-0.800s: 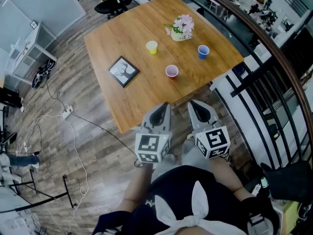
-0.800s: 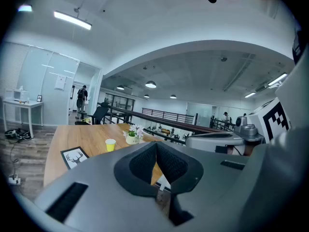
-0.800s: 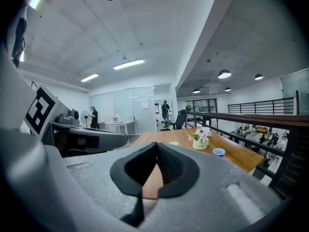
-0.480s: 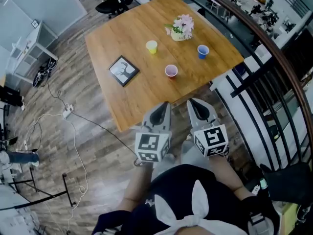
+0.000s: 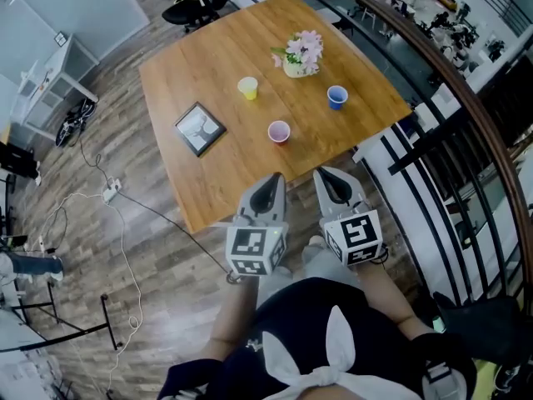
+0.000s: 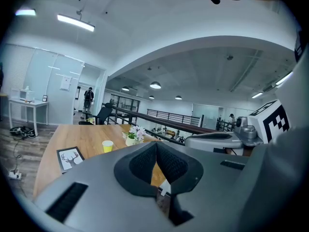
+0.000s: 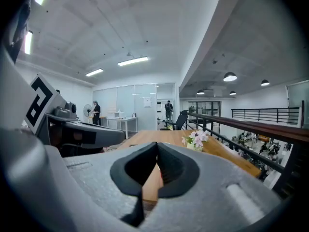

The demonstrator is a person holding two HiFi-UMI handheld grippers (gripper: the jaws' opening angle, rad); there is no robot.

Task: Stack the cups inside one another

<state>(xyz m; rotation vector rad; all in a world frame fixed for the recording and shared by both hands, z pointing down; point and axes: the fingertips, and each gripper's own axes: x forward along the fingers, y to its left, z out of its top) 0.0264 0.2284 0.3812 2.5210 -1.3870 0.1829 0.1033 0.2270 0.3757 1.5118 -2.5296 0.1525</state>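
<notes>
3 cups (image 5: 279, 132) apart on table (image 5: 212, 61)

Left gripper (image 6: 156, 151) has its jaws pressed together with nothing between them. Past them there's a wooden table (image 6: 72, 134). On it is a deer picture (image 6: 70, 158) near the front, a yellow cup (image 6: 107, 146) further back, and flowers (image 6: 134, 135) just right of the cup. Right gripper (image 6: 193, 140) sits off to the right, its marker cube (image 6: 270, 122) showing. A person (image 6: 88, 98) stands way back on the left.
</notes>
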